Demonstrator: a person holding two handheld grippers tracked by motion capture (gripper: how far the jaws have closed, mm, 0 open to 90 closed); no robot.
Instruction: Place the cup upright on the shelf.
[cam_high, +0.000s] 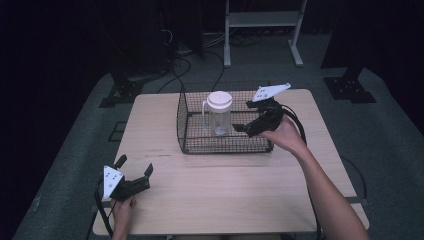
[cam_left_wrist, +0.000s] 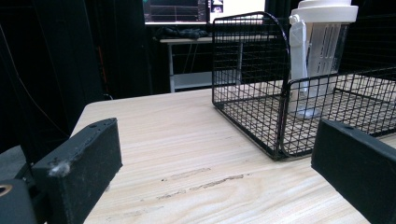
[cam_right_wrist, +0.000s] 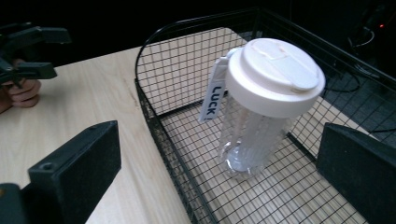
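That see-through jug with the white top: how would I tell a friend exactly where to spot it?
Start at the pale wooden table and find the black wire basket on its far half. Standing upright inside is the clear plastic jug, with a white lid and a white handle strap reading LUCK. It is the one pale, transparent thing among black wire and black grippers.

Both claws (cam_high: 135, 166) (cam_high: 241, 122) — agape, empty

Light wood table (cam_high: 225, 185), faint scuff marks near its middle. Grey carpet around it. White metal shelf frame (cam_high: 262, 20) behind, black stand bases (cam_high: 350, 90) and loose cables (cam_high: 180, 65) on floor.
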